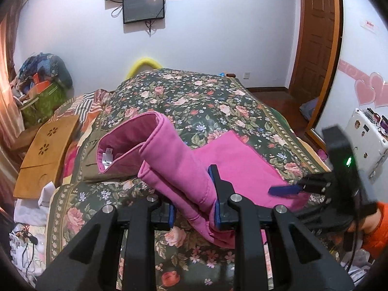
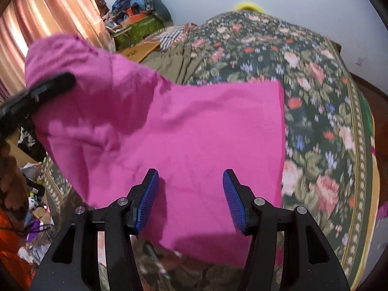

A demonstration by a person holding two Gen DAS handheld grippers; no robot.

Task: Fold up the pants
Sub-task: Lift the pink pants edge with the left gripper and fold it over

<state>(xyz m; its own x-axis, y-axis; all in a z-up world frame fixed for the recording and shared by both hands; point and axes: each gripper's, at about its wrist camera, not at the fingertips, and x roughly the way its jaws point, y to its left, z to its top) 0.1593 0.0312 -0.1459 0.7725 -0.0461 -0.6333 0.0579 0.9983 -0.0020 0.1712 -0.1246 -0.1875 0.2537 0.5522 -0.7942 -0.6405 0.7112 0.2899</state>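
A thick fold of the pink pants (image 1: 174, 160) is pinched between the narrowly set fingers of the left gripper (image 1: 194, 201) and lifted, likely to be carried over. The right gripper (image 2: 190, 201) is held half open and empty above the flat part, which is spread on the floral bed (image 1: 194, 92).

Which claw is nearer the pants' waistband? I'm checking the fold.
Left. The left claw grips the raised pants just below the waistband; the right claw hovers over the flat part.
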